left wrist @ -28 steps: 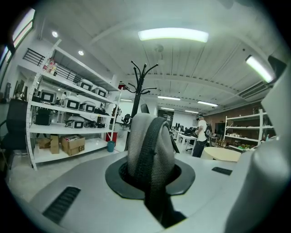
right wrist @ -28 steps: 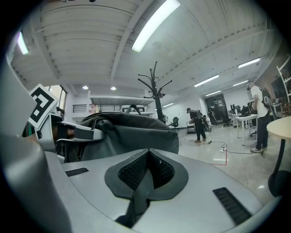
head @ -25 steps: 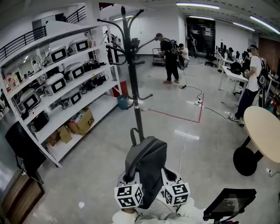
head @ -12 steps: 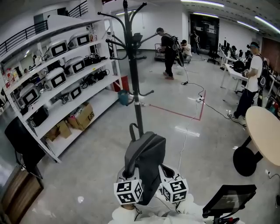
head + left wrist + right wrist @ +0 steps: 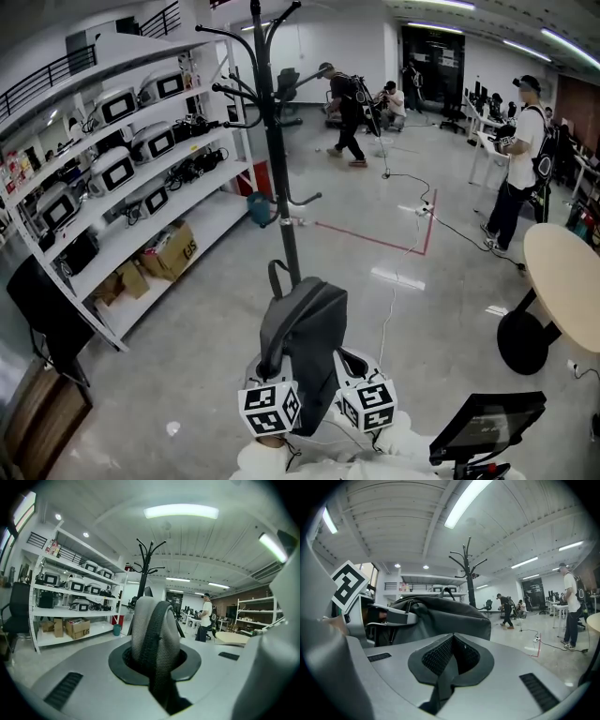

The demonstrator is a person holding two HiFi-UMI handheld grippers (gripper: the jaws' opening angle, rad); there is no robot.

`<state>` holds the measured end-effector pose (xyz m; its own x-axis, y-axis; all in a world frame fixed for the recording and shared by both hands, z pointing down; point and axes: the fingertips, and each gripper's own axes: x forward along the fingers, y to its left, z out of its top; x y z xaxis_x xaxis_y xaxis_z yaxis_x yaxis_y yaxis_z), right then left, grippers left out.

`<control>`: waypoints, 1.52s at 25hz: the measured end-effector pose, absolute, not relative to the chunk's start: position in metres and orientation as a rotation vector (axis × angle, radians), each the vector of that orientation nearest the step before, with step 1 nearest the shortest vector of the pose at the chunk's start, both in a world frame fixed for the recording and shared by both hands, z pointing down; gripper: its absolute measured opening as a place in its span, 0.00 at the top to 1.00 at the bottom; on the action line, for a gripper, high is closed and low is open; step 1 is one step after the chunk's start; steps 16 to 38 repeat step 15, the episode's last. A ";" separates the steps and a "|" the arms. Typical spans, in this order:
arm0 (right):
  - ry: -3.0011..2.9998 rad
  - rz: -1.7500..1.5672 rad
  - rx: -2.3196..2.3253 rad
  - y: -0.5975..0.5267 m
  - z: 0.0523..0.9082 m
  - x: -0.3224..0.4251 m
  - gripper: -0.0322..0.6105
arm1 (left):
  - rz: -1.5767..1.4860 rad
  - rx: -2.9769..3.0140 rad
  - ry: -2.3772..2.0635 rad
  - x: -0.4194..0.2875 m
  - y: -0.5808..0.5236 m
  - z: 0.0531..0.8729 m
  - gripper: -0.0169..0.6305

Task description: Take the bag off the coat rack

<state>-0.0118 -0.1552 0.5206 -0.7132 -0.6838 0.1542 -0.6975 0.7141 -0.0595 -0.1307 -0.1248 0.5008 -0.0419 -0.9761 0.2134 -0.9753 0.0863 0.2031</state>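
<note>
Hanging between my two claws, the grey bag (image 5: 305, 342) sits low and close in front of me, its top loop free and hooked on nothing. My left claw (image 5: 157, 677) is narrow and clamped on a padded mesh shoulder strap (image 5: 154, 625) that stands up out of the jaws. My right claw (image 5: 449, 667) is likewise pinched on a second mesh strap (image 5: 440, 656), with the bag's body bulging just beyond it. The coat rack (image 5: 277, 187) stands behind the bag and apart from it. In the head view its pole only lines up with the bag, and in both gripper views it rises well back, none of its hooks touching the bag. So I judge the main job done: the bag is off the rack and its whole weight is on my two grips. What is left, as far as I can tell, is little: draw the bag clear toward me and hold both pinches firm so the straps do not slip, since the task names no place to set it down. Beneath us is the grey floor (image 5: 197, 347); long shelving (image 5: 141, 202) with boxes runs along my left, a round table (image 5: 562, 272) stands at my right, and people (image 5: 342, 103) are far off at the back of the room.
</note>
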 end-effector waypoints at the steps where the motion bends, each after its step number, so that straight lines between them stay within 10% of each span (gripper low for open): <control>1: -2.795 0.172 1.131 -0.155 0.521 -0.011 0.93 | -0.004 1.943 -2.069 -0.130 -0.126 0.501 0.89; 38: -2.772 0.190 1.153 -0.144 0.526 -0.005 0.93 | 0.017 1.939 -2.039 -0.128 -0.117 0.508 0.89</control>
